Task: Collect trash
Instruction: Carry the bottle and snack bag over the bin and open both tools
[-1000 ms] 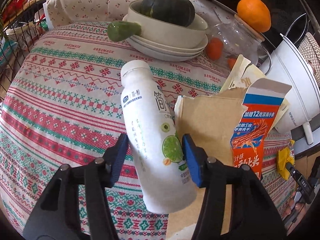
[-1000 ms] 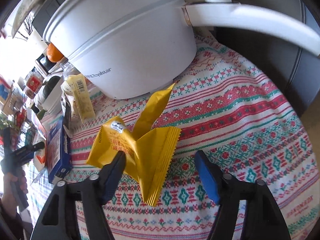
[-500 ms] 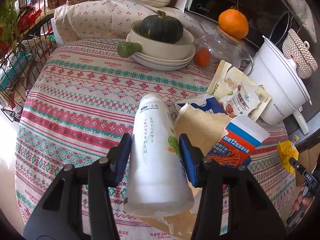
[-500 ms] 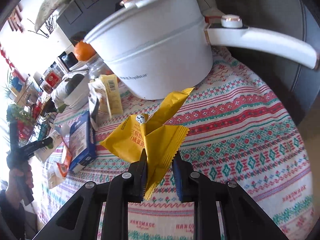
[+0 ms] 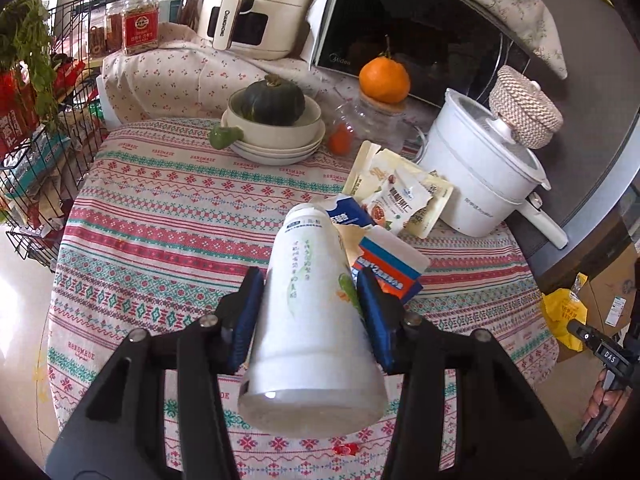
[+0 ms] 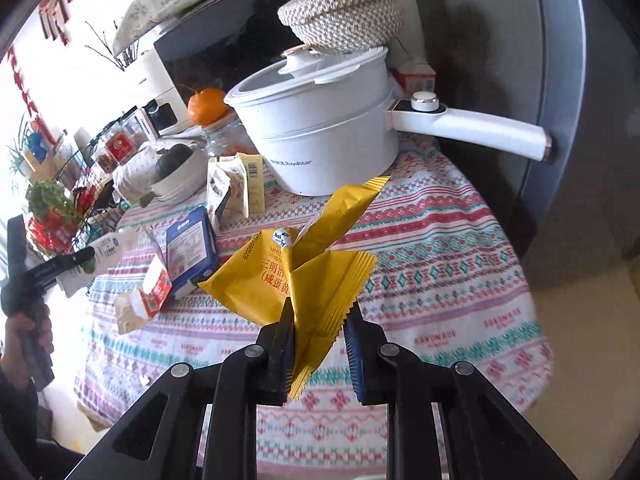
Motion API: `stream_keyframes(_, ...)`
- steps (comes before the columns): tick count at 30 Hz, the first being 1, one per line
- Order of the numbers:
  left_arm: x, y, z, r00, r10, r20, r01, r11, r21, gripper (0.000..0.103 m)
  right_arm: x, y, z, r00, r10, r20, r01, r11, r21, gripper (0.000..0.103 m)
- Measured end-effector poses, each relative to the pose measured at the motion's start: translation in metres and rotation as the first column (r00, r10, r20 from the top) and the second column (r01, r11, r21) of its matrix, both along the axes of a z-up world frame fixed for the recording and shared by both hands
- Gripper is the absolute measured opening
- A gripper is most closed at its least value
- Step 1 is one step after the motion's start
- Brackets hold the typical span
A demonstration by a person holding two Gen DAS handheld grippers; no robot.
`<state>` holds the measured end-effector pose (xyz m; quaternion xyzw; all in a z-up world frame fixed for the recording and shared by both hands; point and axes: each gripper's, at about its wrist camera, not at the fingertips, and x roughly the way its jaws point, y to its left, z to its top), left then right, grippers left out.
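Both lifted off tablecloth (image 5: pixel 168 216), left gripper (image 5: pixel 312 300) clamping bottle (image 5: pixel 312 320), right gripper (image 6: pixel 318 344) pinching yellow wrapper (image 6: pixel 312 280)

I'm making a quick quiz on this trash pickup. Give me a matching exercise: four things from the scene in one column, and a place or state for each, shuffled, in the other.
Things:
1. white bottle
2. yellow wrapper
3. orange
4. dark green squash

Places:
A. in the white bowl
B. between the right gripper's jaws
C. on top of the glass jar
D. between the left gripper's jaws

Pairs: 1-D, 2-B, 3-C, 4-A
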<state>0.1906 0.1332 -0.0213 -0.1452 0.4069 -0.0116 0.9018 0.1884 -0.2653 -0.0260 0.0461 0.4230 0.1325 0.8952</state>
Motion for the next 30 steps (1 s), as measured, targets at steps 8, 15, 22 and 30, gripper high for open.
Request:
stream_keyframes(8,-0.042,-0.043,0.031,0.99,-0.118,0.079,0.123,0.99,-0.067,0.05,-0.047,-0.014,0.018,0.998,-0.042,-0.056,0.04,0.999,-0.031,0.023)
stream_keyframes(15,-0.076,-0.102,0.032,0.959,-0.269,0.091,0.278,0.955,-0.108,0.05,-0.087,-0.034,0.017,0.988,-0.096,-0.12,0.092,0.995,-0.041,0.023)
stream_keyframes(22,-0.106,-0.158,0.017,0.908,-0.413,0.074,0.42,0.893,-0.16,0.05,-0.126,-0.057,0.009,0.985,-0.128,-0.118,0.121,0.991,-0.063,0.023)
stream_keyframes(30,-0.128,-0.236,-0.003,0.792,-0.61,0.002,0.605,0.785,-0.134,0.05,-0.151,-0.087,-0.003,0.975,-0.163,-0.15,0.152,0.985,-0.077,0.023)
